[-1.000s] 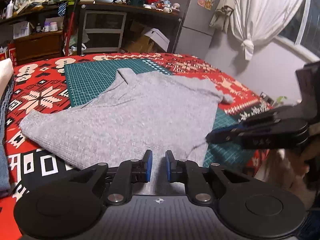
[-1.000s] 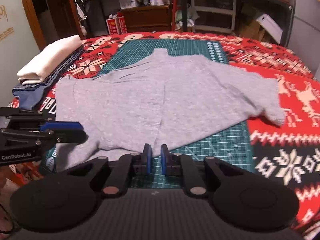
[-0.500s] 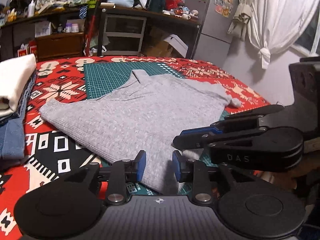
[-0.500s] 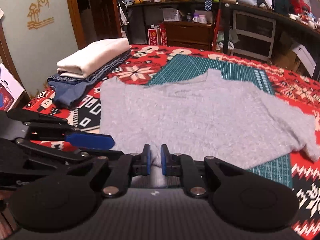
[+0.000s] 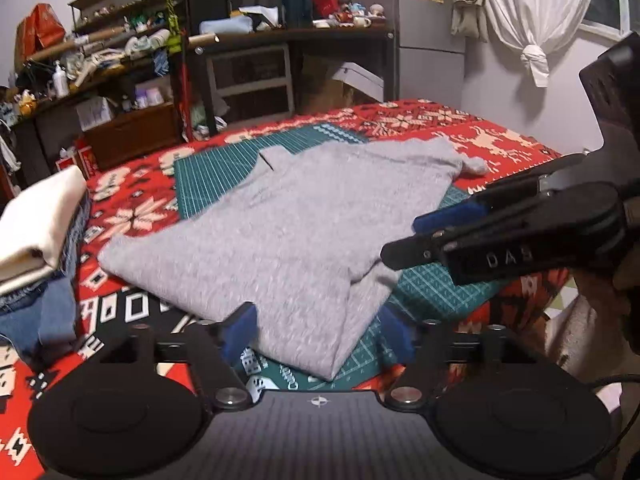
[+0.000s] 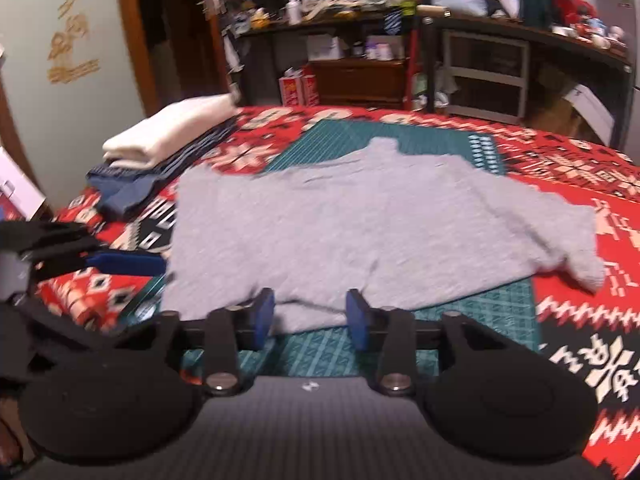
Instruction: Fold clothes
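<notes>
In the left wrist view, the far left of the frame holds a stack of folded clothes, a cream piece on top of blue denim, lying on the red patterned blanket. Moving toward the centre, the grey sweater lies spread flat across a green cutting mat, its collar toward the upper middle of the frame and one sleeve end reaching the upper right. At the bottom centre the left gripper is released, its blue pads spread wide on either side of the sweater's near corner (the cloth lies between them, not pinched). At the right of the frame the right gripper comes in sideways just above the sweater's near edge.

In the right wrist view, the left gripper shows at the left edge, low over the blanket beside the sweater; the folded clothes lie in the upper left. At the bottom centre the right gripper is released too, jaws apart with the sweater's near hem between them, the mat showing to the right.
</notes>
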`<state>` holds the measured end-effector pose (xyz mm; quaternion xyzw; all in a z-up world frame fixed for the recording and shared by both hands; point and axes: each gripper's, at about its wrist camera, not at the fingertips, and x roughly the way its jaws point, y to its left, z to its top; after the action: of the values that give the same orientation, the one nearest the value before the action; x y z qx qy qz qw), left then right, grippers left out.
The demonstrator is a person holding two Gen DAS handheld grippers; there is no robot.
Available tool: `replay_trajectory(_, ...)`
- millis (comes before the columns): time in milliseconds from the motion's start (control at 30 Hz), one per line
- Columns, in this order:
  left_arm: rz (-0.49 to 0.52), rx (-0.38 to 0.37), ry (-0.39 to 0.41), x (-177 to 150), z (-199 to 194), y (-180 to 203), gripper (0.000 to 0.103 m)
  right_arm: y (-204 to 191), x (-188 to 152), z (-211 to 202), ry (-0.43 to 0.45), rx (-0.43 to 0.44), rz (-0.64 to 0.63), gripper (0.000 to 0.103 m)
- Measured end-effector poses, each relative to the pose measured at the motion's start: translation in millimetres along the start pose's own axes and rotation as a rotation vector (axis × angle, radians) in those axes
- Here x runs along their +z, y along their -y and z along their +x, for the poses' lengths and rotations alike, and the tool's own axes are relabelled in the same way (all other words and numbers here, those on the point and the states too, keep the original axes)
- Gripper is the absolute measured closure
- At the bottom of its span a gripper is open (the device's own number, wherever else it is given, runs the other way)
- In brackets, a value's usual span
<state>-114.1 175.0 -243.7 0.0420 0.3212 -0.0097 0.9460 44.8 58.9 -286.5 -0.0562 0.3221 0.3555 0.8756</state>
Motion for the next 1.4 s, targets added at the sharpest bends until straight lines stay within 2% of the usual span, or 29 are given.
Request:
replay_trajectory(33,-0.015,0.011,-0.002,2.0,0.6,0.0,0.028,4.3,2.5,-0.6,0.007,-0.004,0.001,0.033)
replay_trajectory(133,-0.083,0.057,-0.024,9.4,4.9,-2.7,0.022,18.1,10.7,-0.3,0.025,-0.005,-0.020,0.014)
replay_trajectory(267,-0.155,0.174,-0.057,21.2,12.0,-8.6,0.022,43.5,22.2,11.5,0.011,0.010,0.011,0.006)
replay_trajectory(300,-0.160,0.202,-0.062,24.4,12.5,-9.7,0.020,50.0,24.9,16.6,0.006,0.009,0.026,0.001)
replay_trajectory(333,-0.165,0.229,-0.066,27.6,13.1,-10.8,0.012,56.4,27.5,22.0,0.001,0.008,0.041,0.001)
replay_trajectory(367,-0.169,0.242,-0.058,30.0,12.9,-13.8,0.009,62.4,30.2,27.7,-0.007,0.007,0.054,0.001)
replay_trajectory(567,-0.264,0.238,-0.056,42.8,15.5,-36.2,0.009,73.5,37.4,55.2,-0.037,-0.053,0.067,0.000)
replay_trajectory(700,-0.277,0.301,-0.109,55.1,22.4,-43.1,0.009,68.9,34.6,66.1,-0.058,-0.150,0.032,0.000)
replay_trajectory(833,-0.250,0.337,-0.158,59.4,31.2,-47.5,0.009,64.3,30.7,69.5,-0.068,-0.159,0.003,0.000)
replay_trajectory(967,-0.283,0.382,-0.213,59.1,42.1,-54.3,0.009,62.5,29.4,72.4,-0.075,-0.176,-0.013,0.000)
replay_trajectory(1133,-0.317,0.380,-0.240,59.8,46.5,-57.6,0.009,62.7,29.7,73.6,-0.068,-0.182,0.004,0.000)
replay_trajectory(1300,-0.340,0.397,-0.199,65.4,38.9,-60.3,0.009,59.7,33.8,74.3,-0.109,-0.189,0.004,0.001)
replay_trajectory(1400,-0.337,0.408,-0.219,71.0,36.3,-63.8,0.009,59.0,33.9,75.3,-0.119,-0.192,-0.001,0.000)
